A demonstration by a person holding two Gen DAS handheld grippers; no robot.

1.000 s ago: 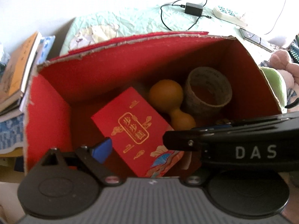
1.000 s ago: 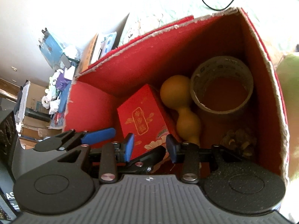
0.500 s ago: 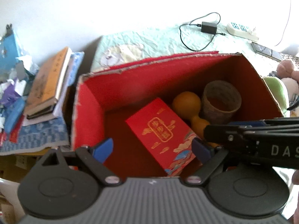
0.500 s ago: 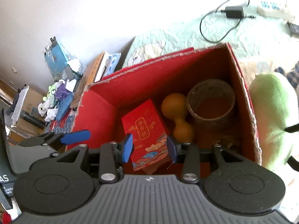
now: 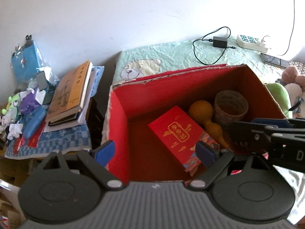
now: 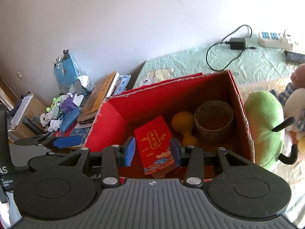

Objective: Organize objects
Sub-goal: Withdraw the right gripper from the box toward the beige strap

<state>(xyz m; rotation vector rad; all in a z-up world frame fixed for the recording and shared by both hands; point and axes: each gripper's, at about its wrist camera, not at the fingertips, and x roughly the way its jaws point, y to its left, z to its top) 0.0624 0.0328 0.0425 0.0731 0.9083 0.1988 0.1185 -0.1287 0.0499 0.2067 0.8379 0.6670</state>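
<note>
An open red cardboard box [image 5: 118,126] [image 6: 106,129] holds a small red packet box with gold print [image 5: 179,133] [image 6: 154,141], an orange gourd [image 5: 205,114] [image 6: 183,126] and a brown tape roll [image 5: 230,105] [image 6: 213,122]. My left gripper [image 5: 155,151] is open and empty above the box's near left wall. My right gripper [image 6: 152,150] is open and empty above the box's near edge, in line with the packet box but apart from it. The right gripper's side shows in the left wrist view [image 5: 270,133].
A stack of books [image 5: 70,91] [image 6: 101,97] and small clutter [image 5: 24,103] lie left of the box. A green plush toy [image 6: 265,127] lies right of it. A charger with cable [image 5: 219,42] and a power strip [image 5: 251,42] lie on the bedsheet behind.
Both grippers have pulled up and back out of the box, so more of the room shows. The right gripper's jaws have opened wider. The box contents have not moved.
</note>
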